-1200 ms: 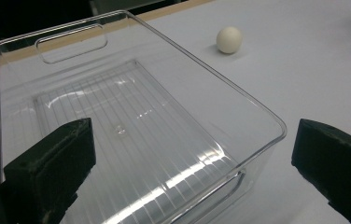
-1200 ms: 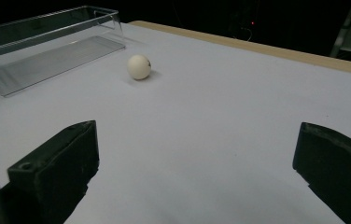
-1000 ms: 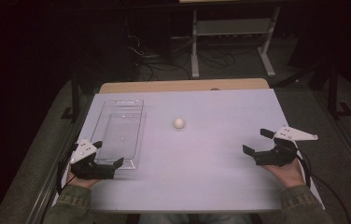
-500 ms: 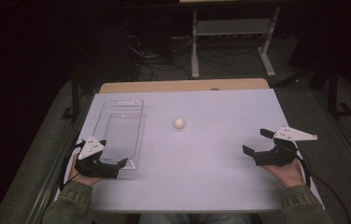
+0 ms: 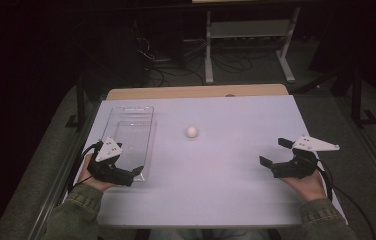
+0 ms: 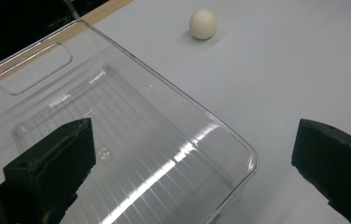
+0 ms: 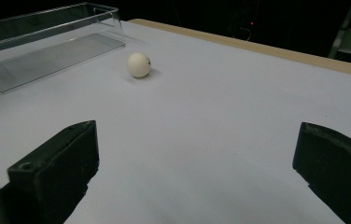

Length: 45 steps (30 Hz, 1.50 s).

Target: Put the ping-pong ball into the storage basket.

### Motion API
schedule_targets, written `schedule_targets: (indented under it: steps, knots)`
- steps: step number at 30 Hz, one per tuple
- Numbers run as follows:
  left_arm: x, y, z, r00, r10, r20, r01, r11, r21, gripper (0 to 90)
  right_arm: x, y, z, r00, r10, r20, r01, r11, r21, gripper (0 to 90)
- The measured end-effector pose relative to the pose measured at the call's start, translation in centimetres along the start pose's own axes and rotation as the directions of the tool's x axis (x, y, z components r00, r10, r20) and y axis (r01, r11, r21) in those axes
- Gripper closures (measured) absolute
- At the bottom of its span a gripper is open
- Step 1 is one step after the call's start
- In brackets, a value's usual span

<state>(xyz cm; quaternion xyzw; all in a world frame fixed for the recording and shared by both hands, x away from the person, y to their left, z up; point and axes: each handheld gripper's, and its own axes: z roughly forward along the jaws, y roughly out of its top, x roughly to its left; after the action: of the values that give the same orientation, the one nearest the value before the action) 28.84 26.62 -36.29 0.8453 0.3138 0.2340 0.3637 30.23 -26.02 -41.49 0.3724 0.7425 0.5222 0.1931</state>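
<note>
The clear bin is cut off at the left gripper view's left and bottom edges.

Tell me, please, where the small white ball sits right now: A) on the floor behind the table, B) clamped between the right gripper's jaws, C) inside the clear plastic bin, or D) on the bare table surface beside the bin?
D: the white ball rests on the table, apart from the clear bin, and both the left gripper and the right gripper are open and hold nothing.

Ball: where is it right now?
High view: the ball lies on the white table, just right of the clear tray, apart from it and beyond both open grippers.
</note>
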Motion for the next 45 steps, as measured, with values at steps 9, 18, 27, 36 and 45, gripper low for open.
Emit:
schedule_targets:
  steps: [9, 18, 27, 36, 45]
  knots:
    - [0.1, 1.0, 0.5, 0.9996, 0.009, 0.025, -0.010, 0.9999, 0.010, 0.0, 0.0, 0.0, 0.0, 1.0000, 0.006, -0.005, -0.006, 1.000, -0.003, 0.0]
    - [0.1, 2.3, 1.0, 0.9976, 0.045, 0.052, -0.047, 0.9977, 0.049, 0.0, 0.1, 0.0, 0.0, 1.0000, 0.004, -0.007, -0.004, 1.000, -0.001, 0.0]
    - [0.1, 3.7, 1.2, 0.9928, 0.085, 0.085, -0.091, 0.9935, 0.068, 0.0, 0.1, 0.0, 0.0, 1.0000, 0.004, -0.004, -0.004, 1.000, -0.003, 0.0]
    - [0.2, 5.1, 1.8, 0.9874, 0.107, 0.117, -0.118, 0.9888, 0.091, 0.0, 0.1, 0.0, 0.0, 1.0000, -0.001, -0.004, 0.001, 1.000, 0.003, 0.0]
    - [0.5, 6.1, 2.0, 0.9843, 0.129, 0.121, -0.140, 0.9855, 0.095, 0.0, 0.1, 0.0, 0.0, 1.0000, 0.001, -0.004, -0.001, 1.000, -0.001, 0.0]
